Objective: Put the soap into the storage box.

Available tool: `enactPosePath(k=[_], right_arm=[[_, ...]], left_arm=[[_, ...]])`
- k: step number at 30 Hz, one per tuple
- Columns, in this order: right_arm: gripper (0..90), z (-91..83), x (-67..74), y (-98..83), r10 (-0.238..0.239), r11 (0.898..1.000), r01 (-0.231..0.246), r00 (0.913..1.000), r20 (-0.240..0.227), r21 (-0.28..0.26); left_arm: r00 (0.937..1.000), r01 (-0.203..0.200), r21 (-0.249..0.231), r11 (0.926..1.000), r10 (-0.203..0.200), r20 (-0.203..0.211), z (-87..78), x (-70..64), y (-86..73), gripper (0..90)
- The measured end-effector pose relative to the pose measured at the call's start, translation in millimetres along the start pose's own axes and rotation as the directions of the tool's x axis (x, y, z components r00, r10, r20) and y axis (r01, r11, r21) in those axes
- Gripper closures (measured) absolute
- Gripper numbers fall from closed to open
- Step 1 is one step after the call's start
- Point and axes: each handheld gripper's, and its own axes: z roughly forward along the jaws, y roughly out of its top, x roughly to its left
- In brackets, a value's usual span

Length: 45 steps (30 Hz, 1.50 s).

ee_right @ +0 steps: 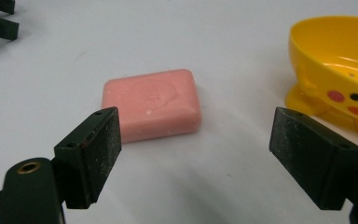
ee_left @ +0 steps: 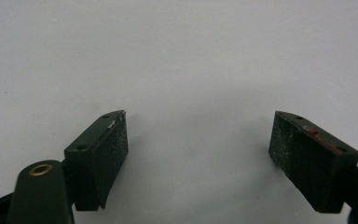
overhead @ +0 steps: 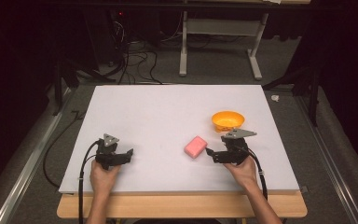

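- My right gripper [overhead: 213, 155] rests low on the white table [overhead: 168, 112], jaws spread wide and empty. In the right gripper view [ee_right: 193, 158] both pads [ee_right: 103, 149] are bare, with open table between them.
- Pink soap bar [ee_right: 151, 103]: just ahead of the right gripper, set toward its left jaw rather than centred in the gap. Not touching either pad. In the high view the bar [overhead: 195, 146] sits just off the jaw tips, toward the middle of the table.
- Long axis of the bar: runs roughly across the gripper's line of sight, tilted a little, so the jaws as they stand would close along the long dimension. My judgement: either shift toward the left-jaw side and take it end to end, or turn the wrist to close across the short sides.
- Yellow duck-faced soap dish [ee_right: 340, 70]: ahead and off the right jaw side, apart from the bar. In the high view the dish [overhead: 228, 120] lies just beyond the right gripper.
- My left gripper [overhead: 129, 153]: jaws also parted and holding nothing; the left gripper view [ee_left: 198, 140] has bare table between the pads.
- Nearer arm: the right, clearly. The left gripper sits well apart from the bar, on its far side from the right gripper.
- Judgement on step: pre-grasp on the soap; nothing lifted yet.
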Motion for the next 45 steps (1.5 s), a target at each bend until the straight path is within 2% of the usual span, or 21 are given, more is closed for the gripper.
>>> enactPosePath(k=[10, 23, 29, 30, 34, 41, 45], right_arm=[[13.2, 15.4, 11.4, 12.8, -0.008, 1.0, 0.009, 0.9991, -0.042, 0.02], [12.5, 36.3, 22.0, 30.2, -0.052, 0.996, 0.054, 0.9978, -0.042, 0.064], [12.2, 49.5, 25.4, 35.6, -0.066, 0.992, 0.071, 0.9966, -0.051, 0.106], [12.2, 53.9, 26.1, 36.1, -0.078, 0.988, 0.085, 0.9955, -0.052, 0.127], [12.1, 60.8, 26.0, 35.2, -0.075, 0.984, 0.082, 0.9957, -0.054, 0.158], [12.1, 66.7, 26.2, 34.0, -0.081, 0.98, 0.089, 0.9954, -0.05, 0.179], [12.0, 73.9, 28.4, 32.2, -0.098, 0.972, 0.106, 0.994, -0.05, 0.209]], left_arm=[[1.0, 0.0, 0.0, 1.0, 0.0, 0.0, -0.1, -0.1, 0.0, 20.1], [1.0, -0.005, 0.0, 1.0, 0.005, -0.001, -0.4, -0.4, -0.1, 20.3], [1.0, -0.001, -0.002, 1.0, 0.001, 0.002, -0.1, 0.0, -0.1, 20.6], [1.0, 0.0, -0.002, 1.0, 0.0, 0.002, 0.0, 0.0, -0.1, 20.5], [1.0, 0.0, -0.002, 1.0, 0.0, 0.002, 0.0, 0.0, -0.1, 20.6], [1.0, 0.001, -0.002, 1.0, -0.001, 0.002, 0.0, 0.0, -0.1, 20.5], [1.0, 0.001, -0.002, 1.0, -0.001, 0.003, 0.0, 0.2, -0.1, 20.6]])
